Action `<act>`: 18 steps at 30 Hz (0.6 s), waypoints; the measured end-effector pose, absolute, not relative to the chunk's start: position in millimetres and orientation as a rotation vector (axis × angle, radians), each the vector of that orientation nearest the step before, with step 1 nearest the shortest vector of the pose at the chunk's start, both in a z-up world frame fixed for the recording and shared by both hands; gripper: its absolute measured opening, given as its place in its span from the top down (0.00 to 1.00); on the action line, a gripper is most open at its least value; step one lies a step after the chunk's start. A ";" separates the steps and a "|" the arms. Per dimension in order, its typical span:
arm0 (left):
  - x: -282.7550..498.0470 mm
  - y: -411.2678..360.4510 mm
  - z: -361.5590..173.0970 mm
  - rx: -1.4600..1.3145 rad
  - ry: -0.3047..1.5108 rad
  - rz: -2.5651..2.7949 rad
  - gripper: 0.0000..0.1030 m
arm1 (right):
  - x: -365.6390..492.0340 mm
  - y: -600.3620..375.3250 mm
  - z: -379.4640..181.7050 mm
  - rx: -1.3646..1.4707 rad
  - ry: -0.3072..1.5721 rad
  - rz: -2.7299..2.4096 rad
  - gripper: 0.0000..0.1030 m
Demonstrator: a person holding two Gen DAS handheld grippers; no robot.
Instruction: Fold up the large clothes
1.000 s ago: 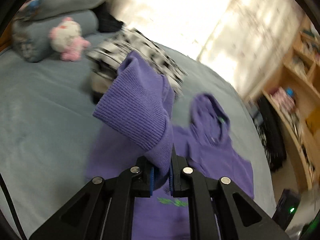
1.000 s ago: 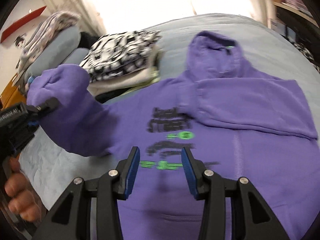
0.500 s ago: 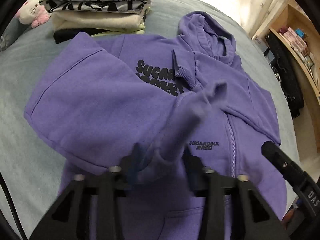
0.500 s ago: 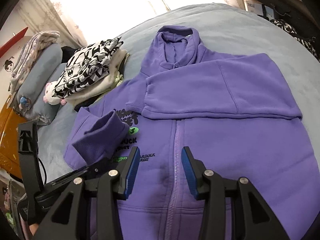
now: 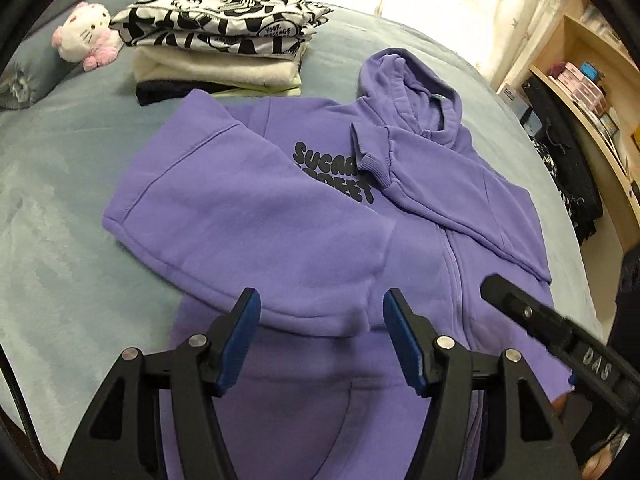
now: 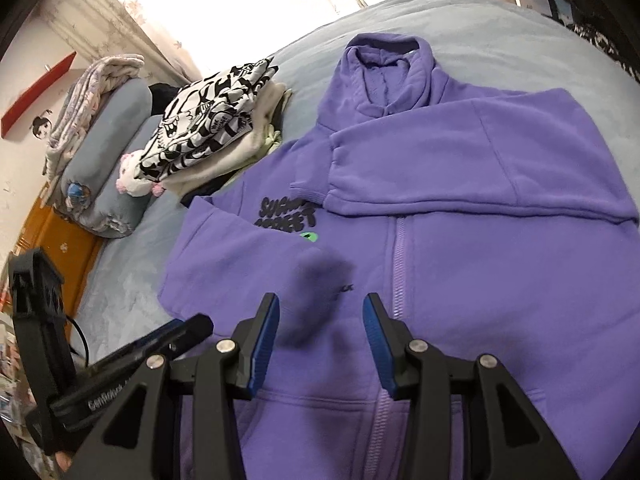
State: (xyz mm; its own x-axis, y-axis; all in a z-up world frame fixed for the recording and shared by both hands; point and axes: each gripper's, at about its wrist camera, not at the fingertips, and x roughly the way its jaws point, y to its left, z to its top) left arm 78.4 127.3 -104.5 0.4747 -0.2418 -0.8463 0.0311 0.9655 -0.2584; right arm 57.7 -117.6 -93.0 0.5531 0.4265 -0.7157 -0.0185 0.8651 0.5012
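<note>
A purple zip hoodie [image 5: 436, 264] [image 6: 460, 264] lies front up on a grey-blue bed, hood at the far end. Both sleeves are folded across its chest: the left sleeve [image 5: 256, 220] [image 6: 236, 256] lies low over the black print, the right sleeve [image 5: 460, 184] [image 6: 460, 160] lies higher. My left gripper [image 5: 320, 336] is open and empty, just above the left sleeve's cuff end; it also shows at the left of the right wrist view [image 6: 176, 336]. My right gripper [image 6: 320, 328] is open and empty above the hoodie's lower front; one finger [image 5: 516, 304] shows in the left wrist view.
A stack of folded clothes [image 5: 224, 44] [image 6: 216, 128] with a black-and-white print on top sits beyond the hoodie's left shoulder. A white-and-pink plush toy [image 5: 86, 36] and grey pillows [image 6: 108, 168] lie further left. Wooden shelves [image 5: 592, 92] stand to the right of the bed [image 5: 60, 208].
My left gripper carried the left sleeve across the chest, laid it down and opened, letting go of the cuff. My right gripper stayed open and drew back toward the hem.
</note>
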 end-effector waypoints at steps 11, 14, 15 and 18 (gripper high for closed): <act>63.4 152.6 -101.5 -0.207 1.029 -0.163 0.40 | 67.4 -113.3 -132.2 0.630 1.100 0.292 0.44; 63.9 161.8 -104.7 -0.226 1.033 -0.150 0.40 | 73.0 -106.6 -143.3 0.645 1.122 0.309 0.44; 64.1 164.7 -105.7 -0.233 1.033 -0.146 0.40 | 76.7 -103.2 -147.1 0.646 1.127 0.317 0.44; 64.6 172.0 -108.6 -0.247 1.032 -0.135 0.40 | 89.2 -92.0 -151.9 0.607 1.115 0.317 0.45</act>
